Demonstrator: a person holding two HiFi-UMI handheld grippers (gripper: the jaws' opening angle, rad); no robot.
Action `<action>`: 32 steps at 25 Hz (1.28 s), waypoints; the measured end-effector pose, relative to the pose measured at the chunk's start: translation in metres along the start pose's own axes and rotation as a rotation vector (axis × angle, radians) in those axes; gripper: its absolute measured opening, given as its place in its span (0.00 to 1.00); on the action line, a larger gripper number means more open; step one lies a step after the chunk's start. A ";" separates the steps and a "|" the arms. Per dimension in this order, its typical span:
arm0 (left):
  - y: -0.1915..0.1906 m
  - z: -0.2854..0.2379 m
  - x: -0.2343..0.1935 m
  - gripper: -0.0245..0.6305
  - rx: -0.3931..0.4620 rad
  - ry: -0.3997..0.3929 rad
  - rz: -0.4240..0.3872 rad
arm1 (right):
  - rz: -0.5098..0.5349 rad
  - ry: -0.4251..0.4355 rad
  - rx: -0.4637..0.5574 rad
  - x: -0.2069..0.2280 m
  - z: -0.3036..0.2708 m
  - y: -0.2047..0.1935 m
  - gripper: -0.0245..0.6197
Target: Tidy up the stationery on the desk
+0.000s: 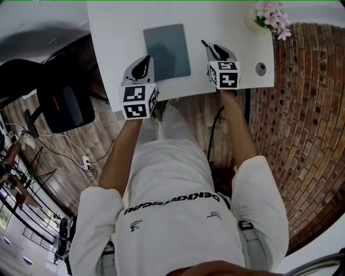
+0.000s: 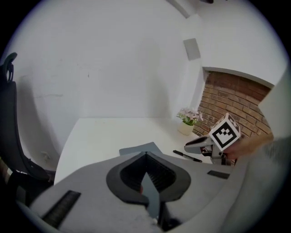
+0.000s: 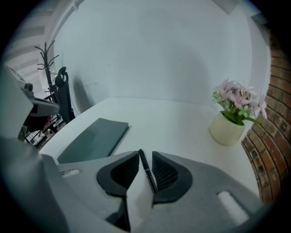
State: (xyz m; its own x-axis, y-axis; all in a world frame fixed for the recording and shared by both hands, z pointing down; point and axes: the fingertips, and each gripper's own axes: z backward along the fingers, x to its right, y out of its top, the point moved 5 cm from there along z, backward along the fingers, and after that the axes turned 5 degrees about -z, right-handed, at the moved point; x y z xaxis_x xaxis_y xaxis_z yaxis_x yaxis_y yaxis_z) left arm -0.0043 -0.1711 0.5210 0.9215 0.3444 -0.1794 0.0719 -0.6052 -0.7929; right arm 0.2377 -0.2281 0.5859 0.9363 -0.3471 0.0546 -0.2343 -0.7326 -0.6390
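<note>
A black pen [image 1: 205,44] lies on the white desk [image 1: 118,32], right of a grey notebook [image 1: 167,51]. My right gripper [image 1: 215,51] sits low over the pen. In the right gripper view the pen [image 3: 147,172] runs between the jaws, which stand slightly apart around it with a gap on the left side; the right gripper [image 3: 145,154] is open. My left gripper [image 1: 144,63] is at the notebook's near left corner. Its jaws meet at the tips, so the left gripper [image 2: 145,155] is shut and empty. The left gripper view shows the pen [image 2: 187,156] beneath the right gripper [image 2: 204,144].
A cream pot of pink flowers [image 1: 272,16] stands at the desk's far right corner, and a round cable hole [image 1: 261,68] is near the right edge. A black office chair [image 1: 64,105] is left of the desk. A brick wall [image 1: 302,108] runs along the right.
</note>
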 end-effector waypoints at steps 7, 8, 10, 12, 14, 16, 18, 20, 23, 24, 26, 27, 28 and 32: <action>0.020 0.041 0.029 0.04 0.135 -0.004 -0.135 | 0.270 0.137 -0.133 0.005 -0.003 -0.014 0.17; 0.020 0.046 0.032 0.03 0.148 -0.004 -0.153 | 0.304 0.150 -0.152 0.004 -0.003 -0.016 0.17; 0.021 0.056 0.039 0.04 0.162 -0.009 -0.166 | 0.361 0.155 -0.192 0.004 -0.003 -0.018 0.17; 0.022 0.064 0.044 0.04 0.173 -0.011 -0.167 | 0.392 0.149 -0.229 0.008 -0.007 -0.021 0.16; 0.023 0.072 0.050 0.04 0.190 -0.003 -0.183 | 0.386 0.157 -0.257 0.011 -0.011 -0.024 0.16; 0.025 0.081 0.055 0.04 0.212 0.008 -0.205 | 0.365 0.169 -0.277 0.012 -0.013 -0.029 0.15; 0.026 0.088 0.058 0.03 0.225 0.014 -0.200 | 0.346 0.166 -0.282 0.016 -0.015 -0.034 0.11; 0.026 0.093 0.060 0.04 0.231 0.018 -0.189 | 0.303 0.164 -0.283 0.019 -0.015 -0.034 0.11; 0.026 0.097 0.058 0.04 0.236 0.026 -0.190 | 0.182 0.181 -0.260 0.018 -0.013 -0.026 0.11; 0.027 0.098 0.058 0.04 0.236 0.029 -0.191 | 0.135 0.187 -0.253 0.018 -0.012 -0.022 0.11; 0.029 0.100 0.057 0.04 0.234 0.036 -0.192 | 0.064 0.187 -0.248 0.016 -0.011 -0.017 0.11; 0.031 0.102 0.056 0.04 0.235 0.040 -0.193 | 0.044 0.184 -0.250 0.014 -0.011 -0.015 0.11; 0.032 0.104 0.056 0.04 0.238 0.042 -0.195 | 0.027 0.186 -0.251 0.011 -0.012 -0.013 0.11; 0.037 0.110 0.054 0.04 0.247 0.049 -0.206 | -0.158 0.251 -0.239 -0.007 -0.018 -0.004 0.11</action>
State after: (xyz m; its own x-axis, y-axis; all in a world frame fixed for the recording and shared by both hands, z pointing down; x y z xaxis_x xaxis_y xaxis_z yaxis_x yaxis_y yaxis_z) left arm 0.0065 -0.0958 0.4181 0.9149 0.4030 0.0229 0.1695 -0.3320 -0.9279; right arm 0.2276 -0.2335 0.6023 0.8795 -0.3294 0.3435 -0.1739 -0.8942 -0.4125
